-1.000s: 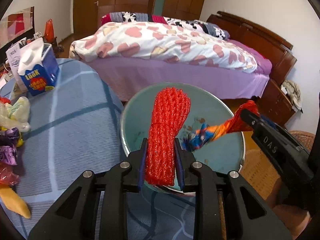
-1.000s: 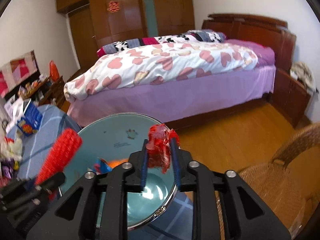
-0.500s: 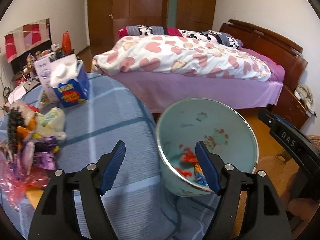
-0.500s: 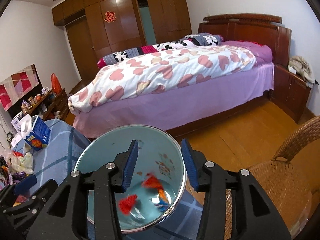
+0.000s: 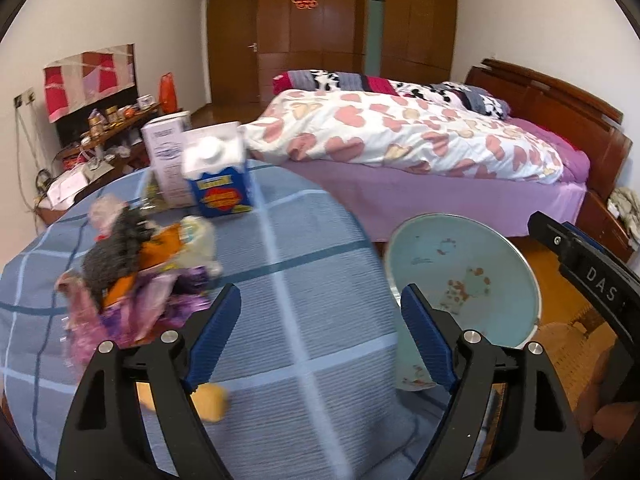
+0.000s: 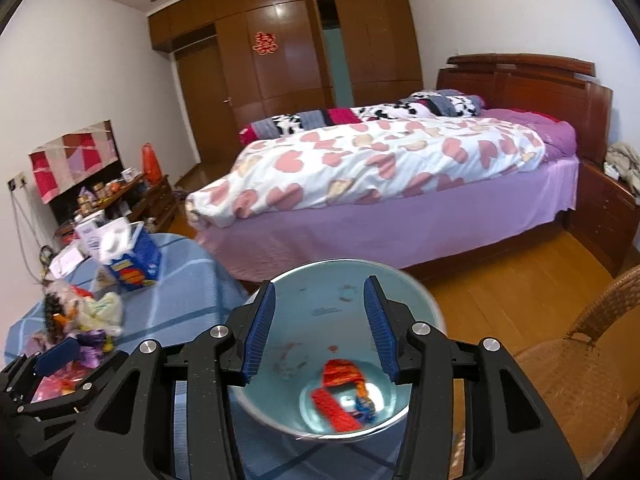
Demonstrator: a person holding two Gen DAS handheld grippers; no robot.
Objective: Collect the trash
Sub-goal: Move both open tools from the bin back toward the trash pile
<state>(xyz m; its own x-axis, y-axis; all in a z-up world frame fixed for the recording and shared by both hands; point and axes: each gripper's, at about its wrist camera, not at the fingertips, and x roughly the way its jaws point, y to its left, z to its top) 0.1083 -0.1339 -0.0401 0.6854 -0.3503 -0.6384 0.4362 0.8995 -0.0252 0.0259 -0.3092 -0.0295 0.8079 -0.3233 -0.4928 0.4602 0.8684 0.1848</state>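
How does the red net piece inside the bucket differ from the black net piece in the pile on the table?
The red net piece lies at the bottom of the pale blue bucket, while the black net piece sits on top of the trash pile on the blue checked tablecloth. The red net piece is bright red; the black net piece is dark grey-black. The red net piece is already collected; the black net piece is not. Both seem to be mesh netting.
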